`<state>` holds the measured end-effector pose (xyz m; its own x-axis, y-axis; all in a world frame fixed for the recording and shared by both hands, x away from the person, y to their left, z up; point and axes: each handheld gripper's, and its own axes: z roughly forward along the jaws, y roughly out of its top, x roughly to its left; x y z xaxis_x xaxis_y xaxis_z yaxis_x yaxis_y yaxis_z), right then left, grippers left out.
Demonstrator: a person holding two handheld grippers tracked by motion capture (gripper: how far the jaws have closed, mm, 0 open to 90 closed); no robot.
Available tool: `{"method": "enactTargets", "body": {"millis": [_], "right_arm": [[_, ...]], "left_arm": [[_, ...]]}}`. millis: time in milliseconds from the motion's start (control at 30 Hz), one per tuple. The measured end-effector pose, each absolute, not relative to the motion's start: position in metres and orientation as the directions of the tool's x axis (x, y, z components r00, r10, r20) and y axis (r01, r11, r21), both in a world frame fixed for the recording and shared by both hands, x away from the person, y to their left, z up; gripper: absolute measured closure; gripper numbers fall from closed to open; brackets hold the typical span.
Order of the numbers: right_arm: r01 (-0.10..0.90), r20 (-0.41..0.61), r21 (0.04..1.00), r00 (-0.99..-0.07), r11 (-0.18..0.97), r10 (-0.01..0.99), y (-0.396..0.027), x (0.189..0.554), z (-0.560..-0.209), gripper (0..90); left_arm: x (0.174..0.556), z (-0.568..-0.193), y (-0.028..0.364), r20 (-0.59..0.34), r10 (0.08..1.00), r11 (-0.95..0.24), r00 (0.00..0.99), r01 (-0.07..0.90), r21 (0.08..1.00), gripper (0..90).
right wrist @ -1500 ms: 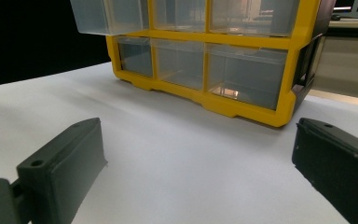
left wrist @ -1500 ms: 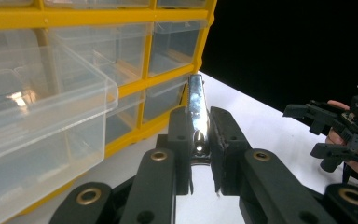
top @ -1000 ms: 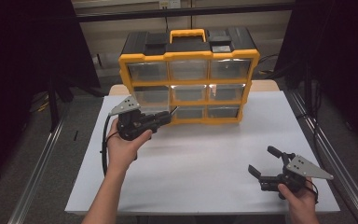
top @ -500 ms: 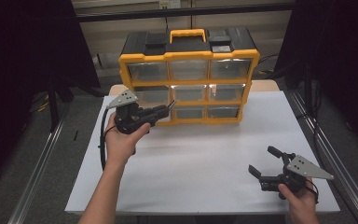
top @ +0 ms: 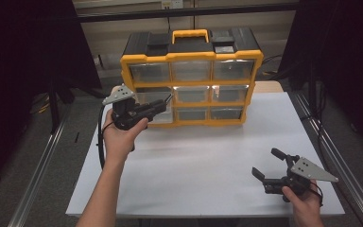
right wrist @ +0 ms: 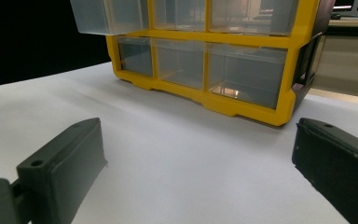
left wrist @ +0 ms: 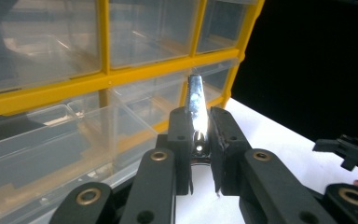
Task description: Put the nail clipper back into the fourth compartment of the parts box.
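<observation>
— Where do we stand?
— From the high view, we see a white table (top: 203, 161) bearing a yellow drawer cabinet (top: 191, 78) at its far edge. Our left gripper (top: 163, 105) is at the cabinet's left middle drawer (top: 152, 97), which stands pulled out; our right gripper (top: 270, 166) rests well clear of the cabinet, jaws spread.
— And the left gripper view?
— Our jaws clamp a shiny metal piece (left wrist: 196, 109) just above that open drawer (left wrist: 56, 144).
— The right gripper view?
— Wide jaws, the cabinet (right wrist: 214, 51) beyond them.
</observation>
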<state>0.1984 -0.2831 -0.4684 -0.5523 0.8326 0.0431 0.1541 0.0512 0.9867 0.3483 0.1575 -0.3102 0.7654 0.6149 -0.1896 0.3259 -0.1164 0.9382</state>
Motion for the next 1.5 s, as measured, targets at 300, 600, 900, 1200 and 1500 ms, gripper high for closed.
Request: {"method": "enactTargets", "body": {"millis": [300, 600, 900, 1200, 1500], "right_arm": [[0.153, 0.044, 0.987, -0.552, 0.050, 0.832, -0.284, 0.198, -0.468, 1.8], [0.154, 0.046, 0.987, -0.551, 0.048, 0.833, -0.284, 0.198, -0.468, 1.8], [0.153, 0.046, 0.987, -0.553, 0.047, 0.832, -0.284, 0.198, -0.468, 1.8], [0.151, 0.048, 0.988, -0.552, 0.043, 0.832, -0.284, 0.198, -0.468, 1.7], [0.154, 0.048, 0.987, -0.550, 0.045, 0.834, -0.285, 0.198, -0.468, 1.6]], "left_arm": [[0.355, -0.314, 0.158, -0.178, 0.633, -0.109, 0.754, 0.315, 0.943, 79.8], [0.360, -0.315, 0.160, -0.163, 0.673, -0.111, 0.721, 0.317, 0.942, 79.8], [0.364, -0.317, 0.162, -0.164, 0.686, -0.095, 0.709, 0.311, 0.946, 79.8], [0.367, -0.319, 0.161, -0.167, 0.697, -0.091, 0.697, 0.317, 0.944, 79.8], [0.370, -0.321, 0.163, -0.166, 0.707, -0.091, 0.688, 0.321, 0.943, 79.8]]}}
